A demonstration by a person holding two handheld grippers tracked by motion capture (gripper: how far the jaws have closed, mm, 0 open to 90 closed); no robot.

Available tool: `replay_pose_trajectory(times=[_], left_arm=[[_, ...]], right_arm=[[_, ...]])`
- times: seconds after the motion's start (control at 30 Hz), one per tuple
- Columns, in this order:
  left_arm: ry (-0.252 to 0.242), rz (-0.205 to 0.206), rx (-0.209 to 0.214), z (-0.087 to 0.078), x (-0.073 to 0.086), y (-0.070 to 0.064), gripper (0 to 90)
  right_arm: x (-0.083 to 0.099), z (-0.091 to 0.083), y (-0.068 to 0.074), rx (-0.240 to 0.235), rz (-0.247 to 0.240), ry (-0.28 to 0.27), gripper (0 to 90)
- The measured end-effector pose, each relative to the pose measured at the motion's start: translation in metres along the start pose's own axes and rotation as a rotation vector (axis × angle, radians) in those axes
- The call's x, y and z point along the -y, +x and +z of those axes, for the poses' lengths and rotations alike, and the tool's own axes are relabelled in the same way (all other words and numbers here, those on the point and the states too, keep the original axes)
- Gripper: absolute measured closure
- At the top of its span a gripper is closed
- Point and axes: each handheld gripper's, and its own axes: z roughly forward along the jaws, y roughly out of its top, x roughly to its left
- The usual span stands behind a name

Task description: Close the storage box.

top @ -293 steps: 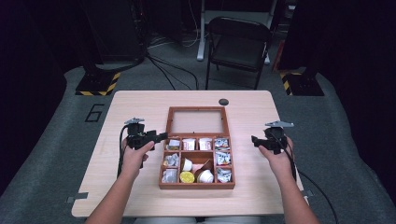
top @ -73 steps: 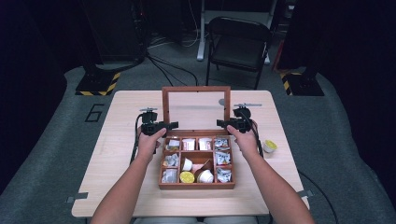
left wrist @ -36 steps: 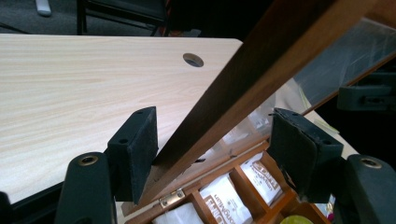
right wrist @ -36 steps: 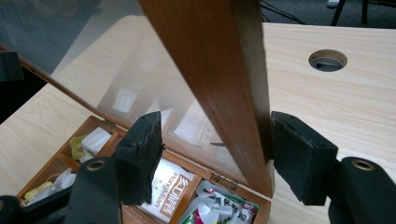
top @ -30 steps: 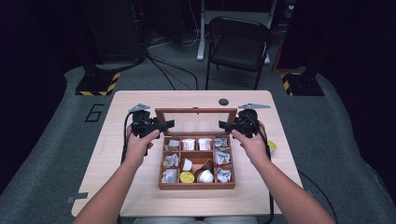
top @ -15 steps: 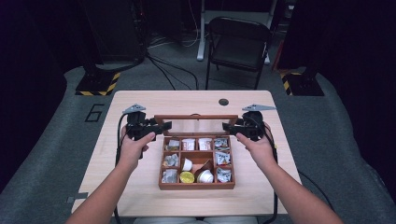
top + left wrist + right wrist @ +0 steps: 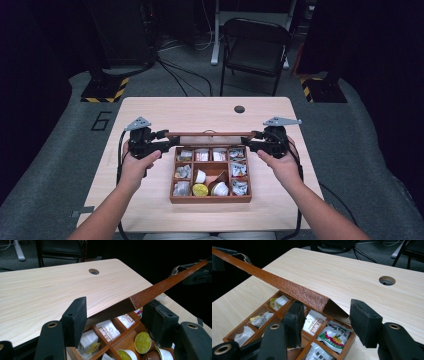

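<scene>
I judge the closing about half done: the lid (image 7: 209, 134) hangs tilted over the box (image 7: 210, 199), mid-table. My left gripper (image 7: 162, 140) at 9 o'clock and right gripper (image 7: 255, 140) at 3 straddle its corners, jaws parted, unclamped.

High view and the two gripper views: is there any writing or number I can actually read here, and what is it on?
"6": a large number on the grey floor mat, left of the table.
White packets in the wooden box: dark print, too blurred to read.
Green and red packet: printed design, wording unreadable.
Yellow pod lid: no legible text.
</scene>
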Motion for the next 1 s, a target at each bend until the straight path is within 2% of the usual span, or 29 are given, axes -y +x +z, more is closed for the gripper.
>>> replay_pose_trajectory(times=[0.07, 0.13, 0.2, 0.3, 0.43, 0.8, 0.93, 1.0], left_arm=[[-0.006, -0.005, 0.008, -0.003, 0.003, -0.002, 37.2], [-0.008, 0.01, 0.01, -0.006, 0.007, -0.004, 37.1], [-0.005, 0.042, 0.006, -0.009, 0.011, -0.008, 36.9], [0.003, 0.063, 0.006, -0.013, 0.015, -0.013, 36.8], [0.009, 0.08, 0.0, -0.017, 0.024, -0.019, 37.6], [0.004, 0.065, 0.005, -0.026, 0.051, -0.025, 39.5], [0.018, 0.07, 0.009, -0.027, 0.058, -0.027, 39.6], [0.028, 0.086, 0.002, -0.027, 0.061, -0.028, 39.3]], right_arm=[[0.003, -0.002, 0.001, -0.005, -0.003, -0.008, 45.0], [0.007, -0.004, 0.004, -0.008, 0.009, -0.011, 44.2], [0.011, -0.006, 0.005, -0.013, 0.005, -0.014, 43.4], [0.019, -0.011, 0.008, -0.027, 0.014, -0.022, 43.1], [0.027, -0.018, 0.013, -0.032, -0.011, -0.033, 43.4], [0.051, -0.022, 0.02, -0.037, -0.049, -0.028, 43.9], [0.06, -0.024, 0.023, -0.029, -0.061, -0.028, 44.4], [0.065, -0.024, 0.024, -0.031, -0.061, -0.029, 44.4]])
